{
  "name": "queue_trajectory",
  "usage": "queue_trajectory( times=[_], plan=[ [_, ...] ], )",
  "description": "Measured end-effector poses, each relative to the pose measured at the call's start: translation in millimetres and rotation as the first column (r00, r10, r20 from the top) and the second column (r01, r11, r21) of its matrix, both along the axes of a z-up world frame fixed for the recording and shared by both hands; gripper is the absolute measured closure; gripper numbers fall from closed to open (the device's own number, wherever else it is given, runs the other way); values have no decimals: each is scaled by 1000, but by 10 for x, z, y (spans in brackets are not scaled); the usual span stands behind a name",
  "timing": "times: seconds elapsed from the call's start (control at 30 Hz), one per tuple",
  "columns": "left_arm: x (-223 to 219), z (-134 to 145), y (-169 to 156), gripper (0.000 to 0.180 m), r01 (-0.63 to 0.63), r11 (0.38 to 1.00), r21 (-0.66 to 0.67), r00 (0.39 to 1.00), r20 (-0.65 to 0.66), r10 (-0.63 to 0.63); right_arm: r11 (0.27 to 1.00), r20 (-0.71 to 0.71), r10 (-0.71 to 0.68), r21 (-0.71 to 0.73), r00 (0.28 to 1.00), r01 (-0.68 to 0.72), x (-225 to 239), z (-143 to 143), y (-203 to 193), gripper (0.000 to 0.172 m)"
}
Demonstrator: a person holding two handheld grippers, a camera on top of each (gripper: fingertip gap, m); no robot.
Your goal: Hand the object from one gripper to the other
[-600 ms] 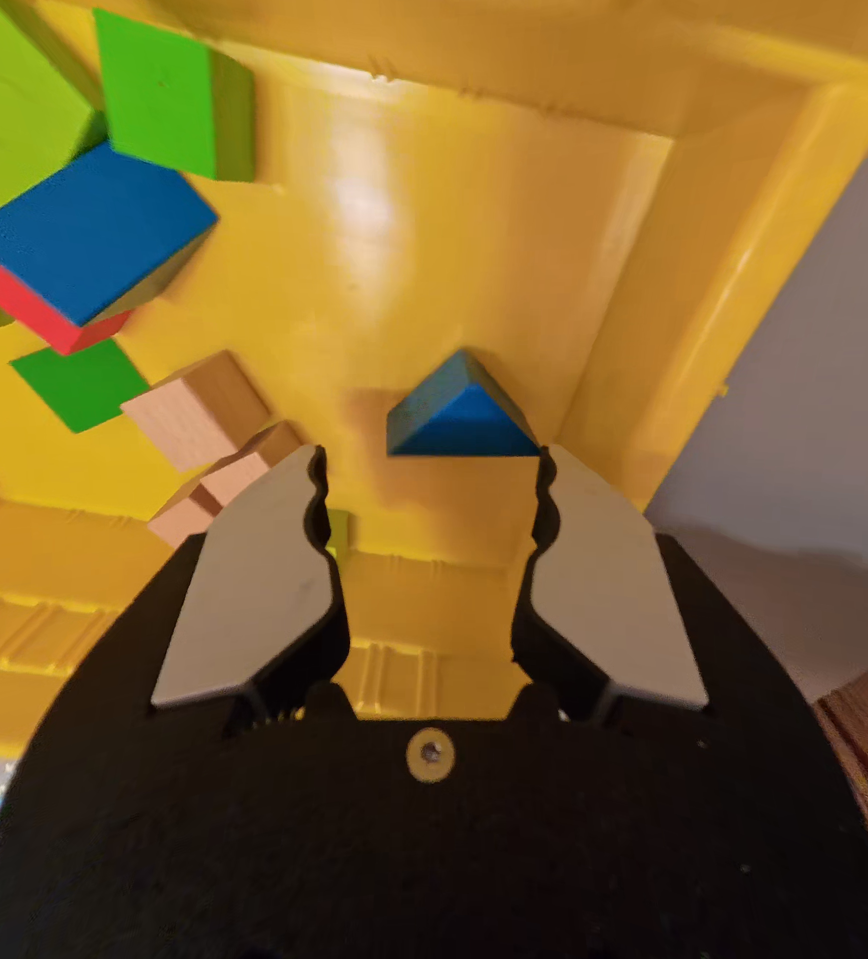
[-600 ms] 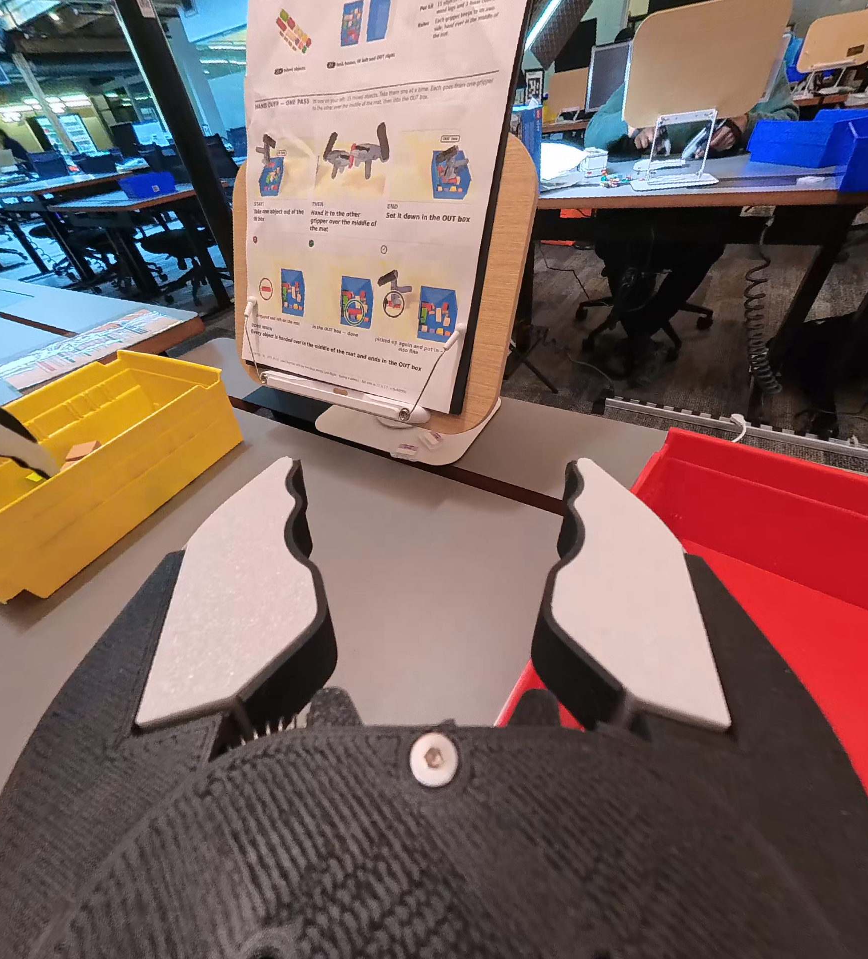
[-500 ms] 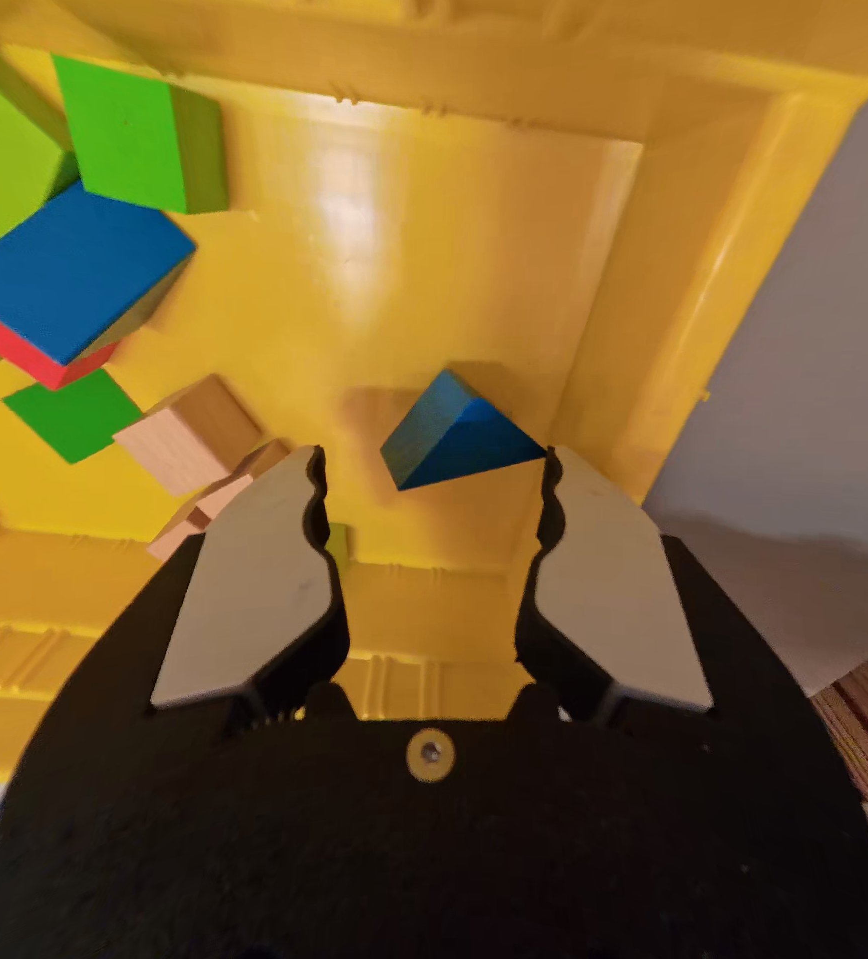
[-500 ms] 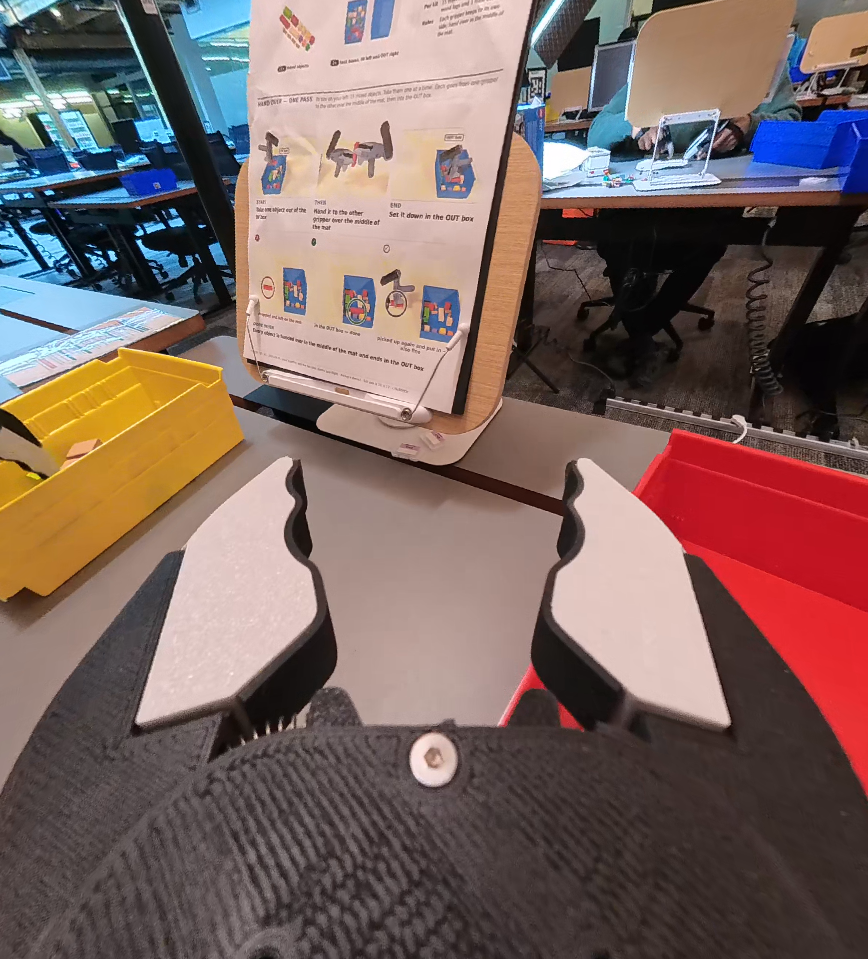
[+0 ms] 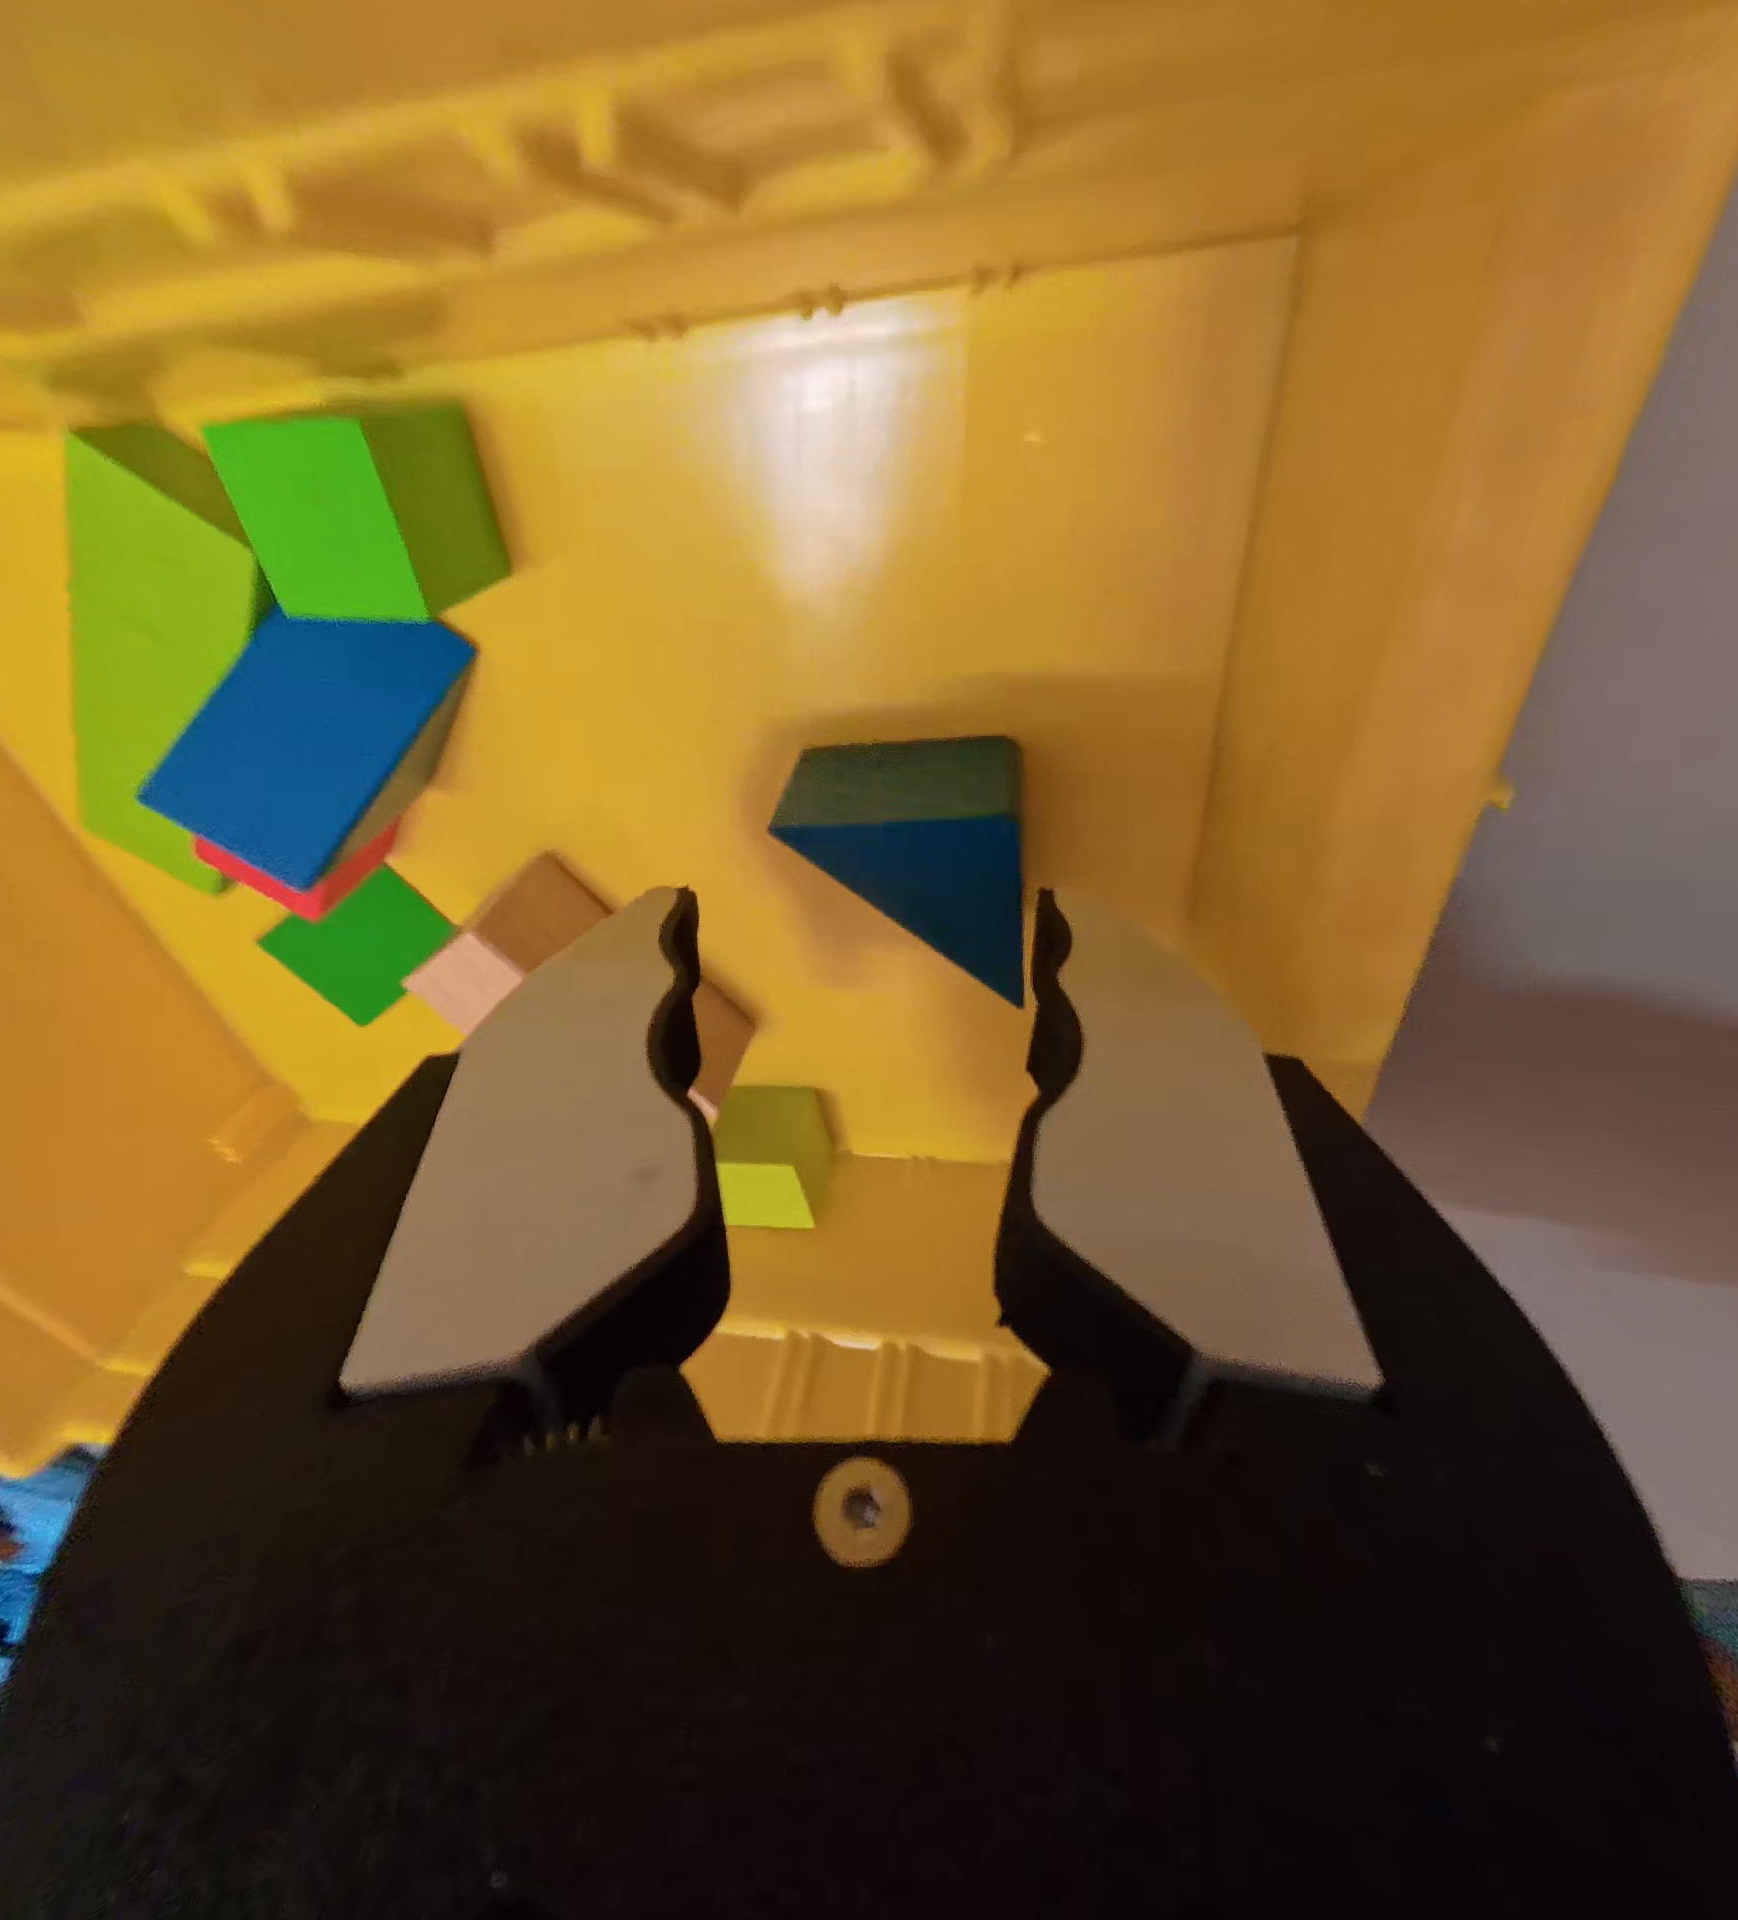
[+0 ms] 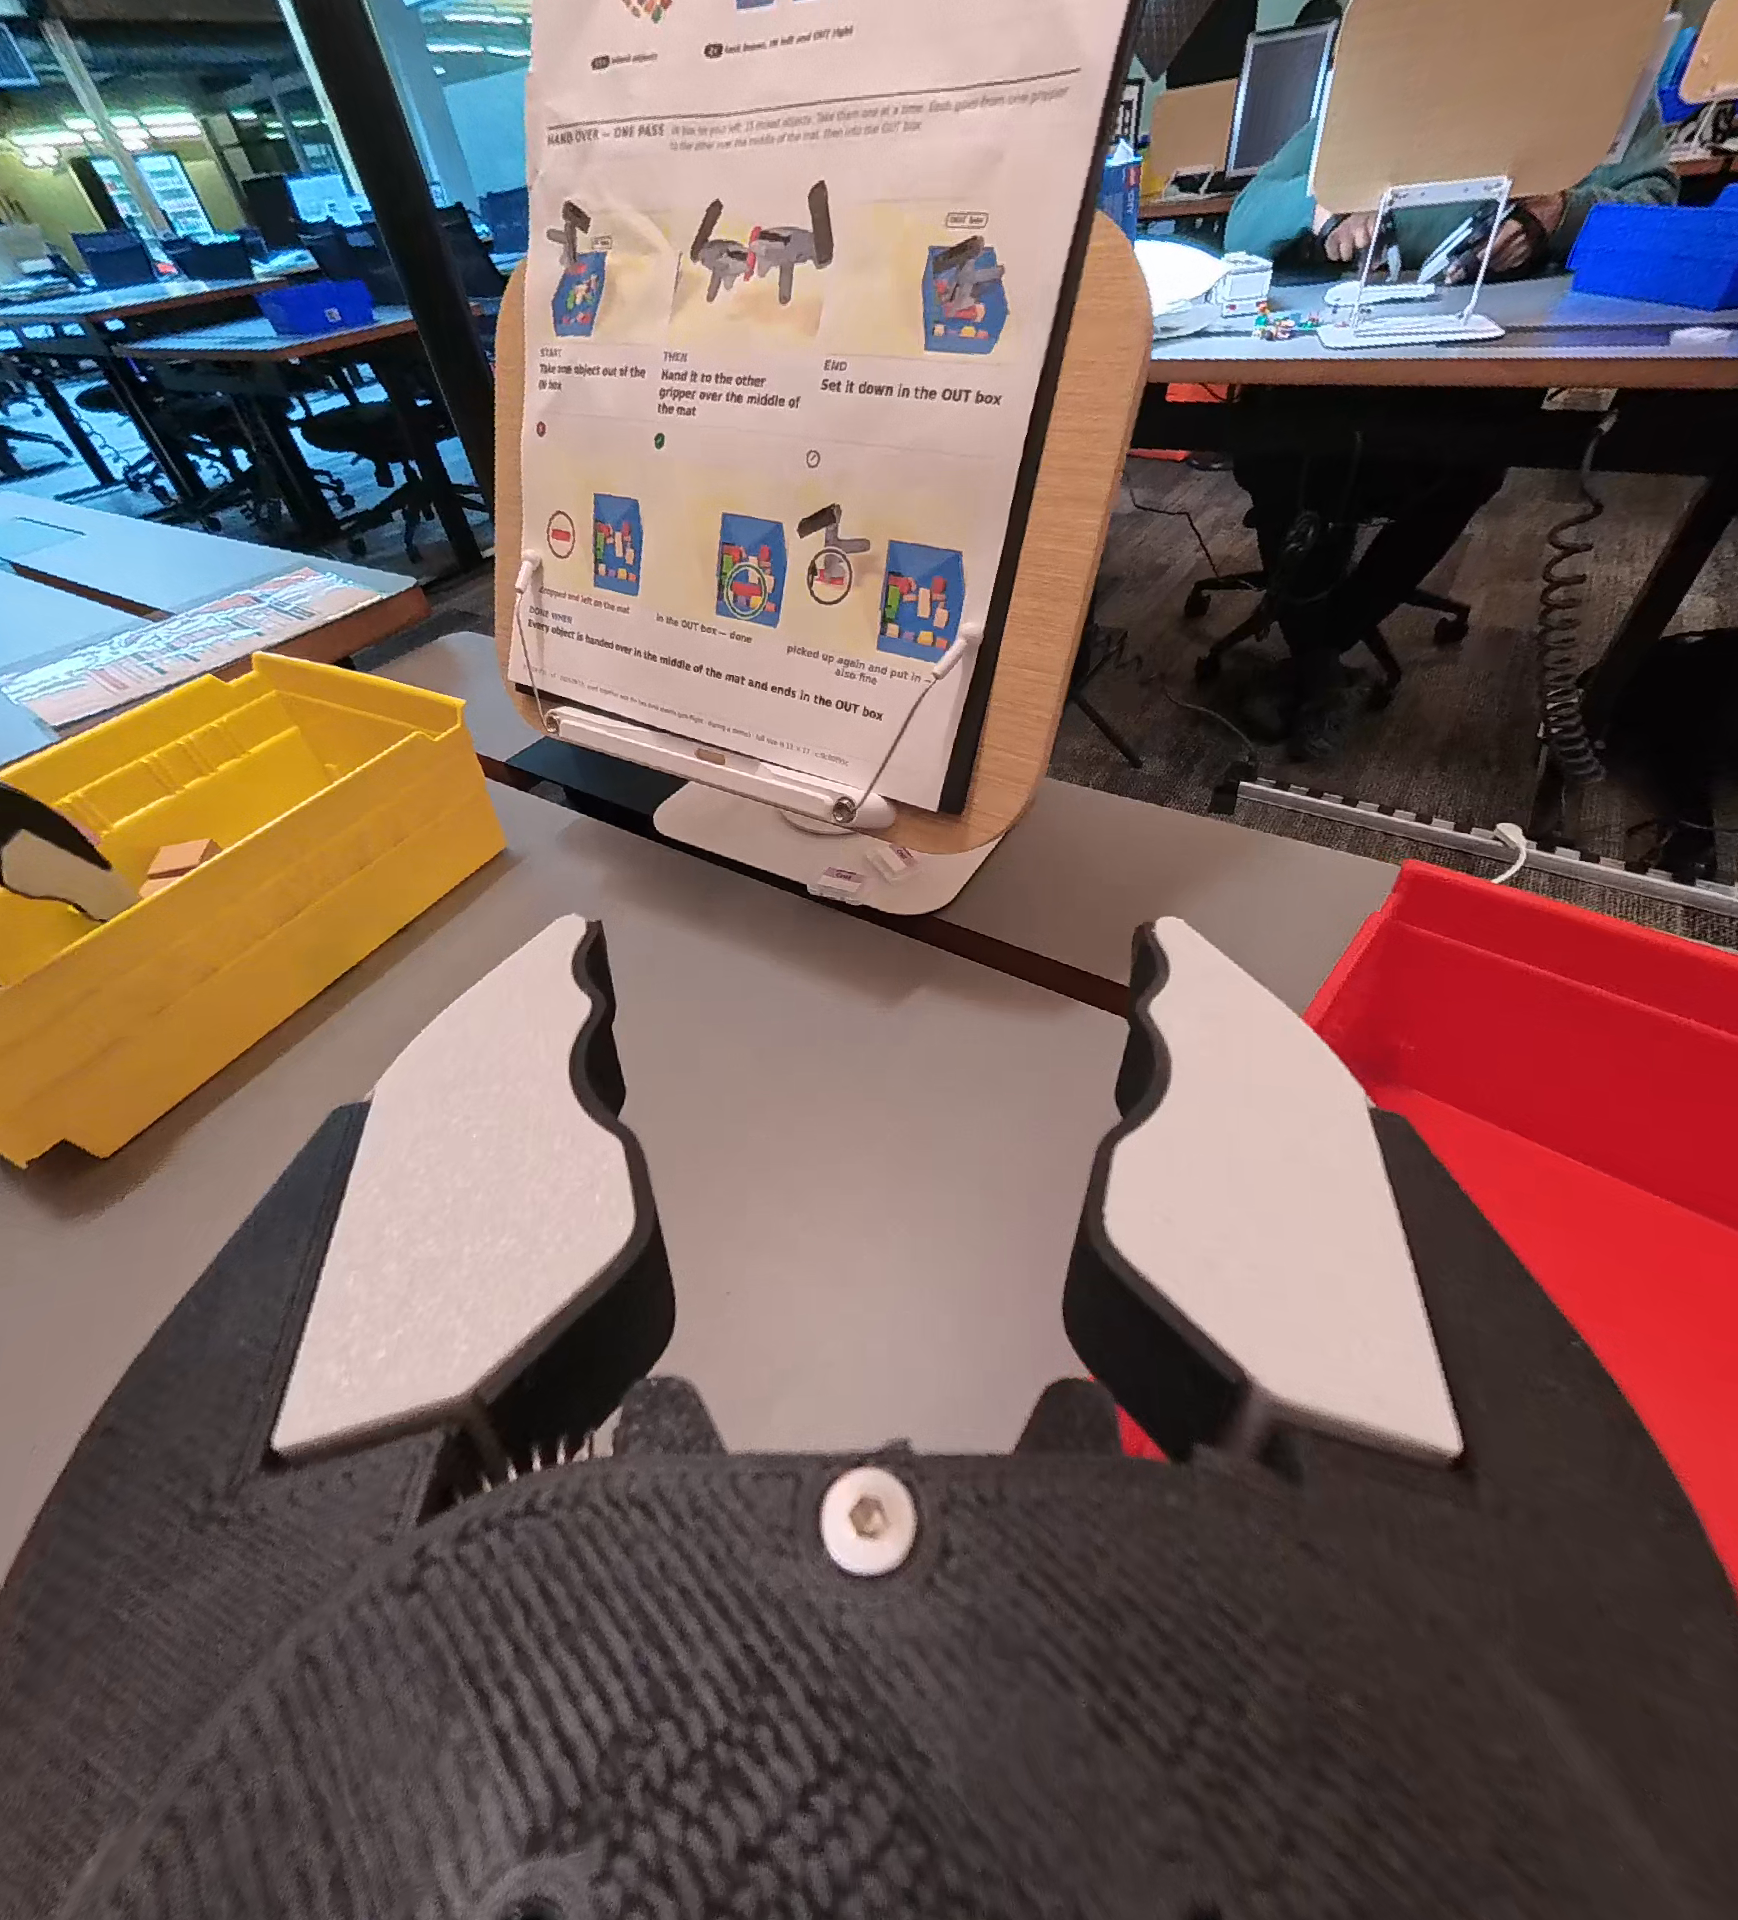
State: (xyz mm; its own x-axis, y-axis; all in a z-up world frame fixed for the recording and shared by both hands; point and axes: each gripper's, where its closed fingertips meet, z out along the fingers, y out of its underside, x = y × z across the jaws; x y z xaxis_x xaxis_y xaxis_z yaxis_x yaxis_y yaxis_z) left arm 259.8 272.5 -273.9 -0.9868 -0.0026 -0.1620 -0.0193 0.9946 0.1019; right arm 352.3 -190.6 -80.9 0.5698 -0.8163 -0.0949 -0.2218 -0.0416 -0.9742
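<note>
Pick-up step in hand, handover not yet begun. Left tool (image 5: pixel 860 914) poised inside the yellow bin (image 5: pixel 1364 623), fingers apart, blue wedge (image 5: pixel 922 883) lying on the bin floor just beyond the tips, ungripped. Right tool (image 6: pixel 870 935) waiting over the grey surface (image 6: pixel 844 1091), fingers wide apart, empty. Next, probably: reach further, straddle the wedge, clamp.
</note>
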Motion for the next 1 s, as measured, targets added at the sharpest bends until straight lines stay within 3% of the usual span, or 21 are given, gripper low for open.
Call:
queue_trajectory(
  times=[0.13,0.3,0.47,0.6,0.73,0.87,0.93,1.0],
  plan=[
    [-13,-34,-52,125,119,992,39,993,17,-120,1000,-2,10,-16,1000,-11,0,-12,55,77],
    [-62,-128,14,125,121,990,71,993,-23,-119,999,-4,22,-31,1000,-22,2,-24,112,77],
    [-97,-152,83,119,-10,999,53,998,-56,13,999,-4,29,-41,1000,-29,0,-32,145,77],
    [-173,-100,-15,116,-208,976,-67,971,-133,198,999,-5,29,-39,1000,-29,2,-34,142,77],
    [-160,-54,-21,124,-533,843,-73,840,-166,516,999,-3,27,-35,1000,-27,1,-27,128,77],
    [-339,-34,-159,136,-790,611,-60,597,-305,742,999,-2,25,-29,1000,-25,0,-24,113,77],
    [-340,-49,-129,138,-820,570,-56,561,-274,781,999,0,24,-27,1000,-24,0,-18,105,77],
    [-316,-68,-84,138,-814,578,-60,575,-231,785,999,2,25,-22,1000,-25,-2,-10,104,77]
  ],
)
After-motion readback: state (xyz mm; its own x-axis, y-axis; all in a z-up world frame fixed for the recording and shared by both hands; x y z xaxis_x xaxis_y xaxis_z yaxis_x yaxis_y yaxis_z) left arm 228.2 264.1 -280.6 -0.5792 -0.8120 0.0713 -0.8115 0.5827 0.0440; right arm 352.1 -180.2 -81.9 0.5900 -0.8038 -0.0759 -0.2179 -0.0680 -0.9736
